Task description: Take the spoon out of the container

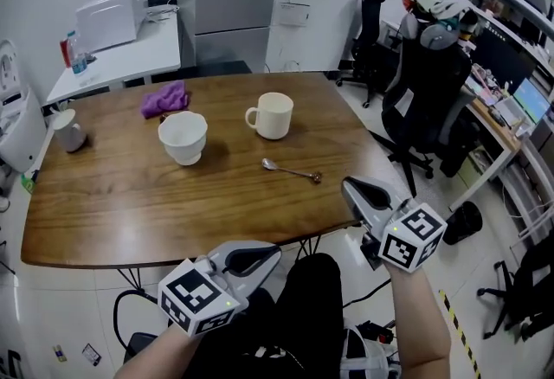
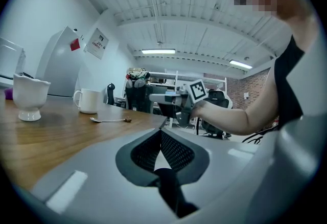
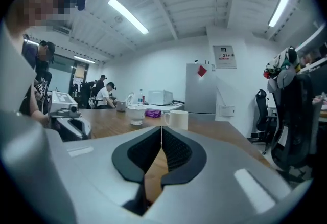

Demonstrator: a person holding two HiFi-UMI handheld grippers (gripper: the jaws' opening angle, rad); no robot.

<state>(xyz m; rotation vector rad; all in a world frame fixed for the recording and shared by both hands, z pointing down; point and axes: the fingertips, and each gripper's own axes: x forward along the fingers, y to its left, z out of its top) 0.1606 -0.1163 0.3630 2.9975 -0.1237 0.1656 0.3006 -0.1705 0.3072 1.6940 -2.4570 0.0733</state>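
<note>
Spoon (image 1: 292, 170) lies on the surface (image 1: 121, 195) near the mug (image 1: 273, 115), so we judge it's already out. Left gripper (image 1: 270, 255) and right gripper (image 1: 350, 187) are both closed and empty, at the near edge. The risk we see is a careless right-gripper swing knocking the spoon off the edge.

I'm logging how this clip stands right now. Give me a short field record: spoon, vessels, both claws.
spoon: lying flat on the table, outside every vessel
mug: upright, behind the spoon
bowl: white, footed, upright, left of the mug
left claw: shut, empty, near the table's front edge
right claw: shut, empty, off the table's front right corner
task: spoon already out
</note>
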